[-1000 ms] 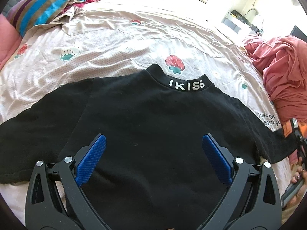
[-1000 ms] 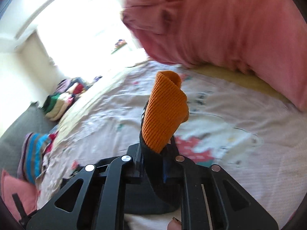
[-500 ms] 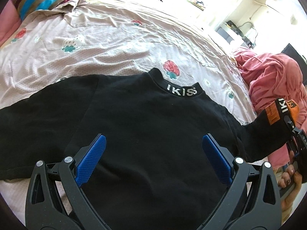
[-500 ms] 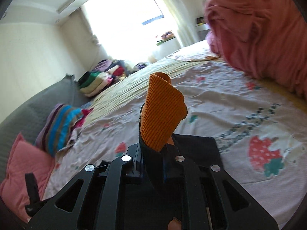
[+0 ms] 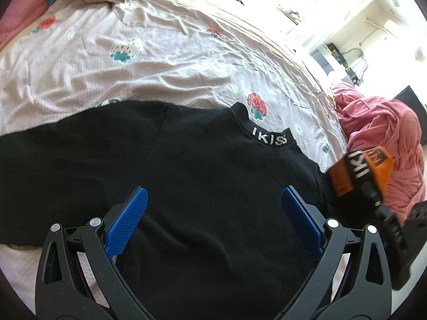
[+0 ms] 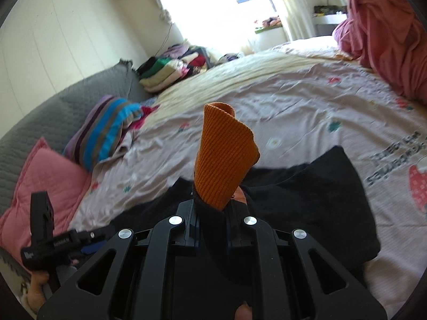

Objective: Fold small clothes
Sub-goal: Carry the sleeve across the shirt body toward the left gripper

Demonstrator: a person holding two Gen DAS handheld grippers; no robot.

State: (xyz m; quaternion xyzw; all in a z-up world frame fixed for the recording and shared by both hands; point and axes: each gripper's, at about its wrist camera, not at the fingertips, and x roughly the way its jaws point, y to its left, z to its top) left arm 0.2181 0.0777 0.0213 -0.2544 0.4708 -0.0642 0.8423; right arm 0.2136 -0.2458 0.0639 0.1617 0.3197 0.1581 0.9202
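A black T-shirt (image 5: 208, 181) with white "IKISS" lettering on its collar lies flat on the strawberry-print bedsheet (image 5: 133, 66). My left gripper (image 5: 213, 190) hovers open over the shirt's lower body, with only flat cloth under its blue pads. My right gripper (image 6: 213, 208) is shut on the shirt's right sleeve. The sleeve's orange ribbed cuff (image 6: 224, 157) sticks up from between the jaws. In the left wrist view that cuff (image 5: 360, 170) hangs lifted over the shirt's right shoulder. In the right wrist view the shirt (image 6: 307, 192) lies below the gripper.
A heap of pink cloth (image 5: 381, 144) lies at the bed's right side. A striped pillow (image 6: 106, 130) and a pink cushion (image 6: 45, 176) sit at the left, with a stack of folded clothes (image 6: 165, 72) behind. A person's hand holds the left gripper's handle (image 6: 53, 242).
The right gripper has lifted the sleeve off the bed and carried its orange cuff inward, over the shirt's shoulder. The left gripper has drifted slightly and stays open.
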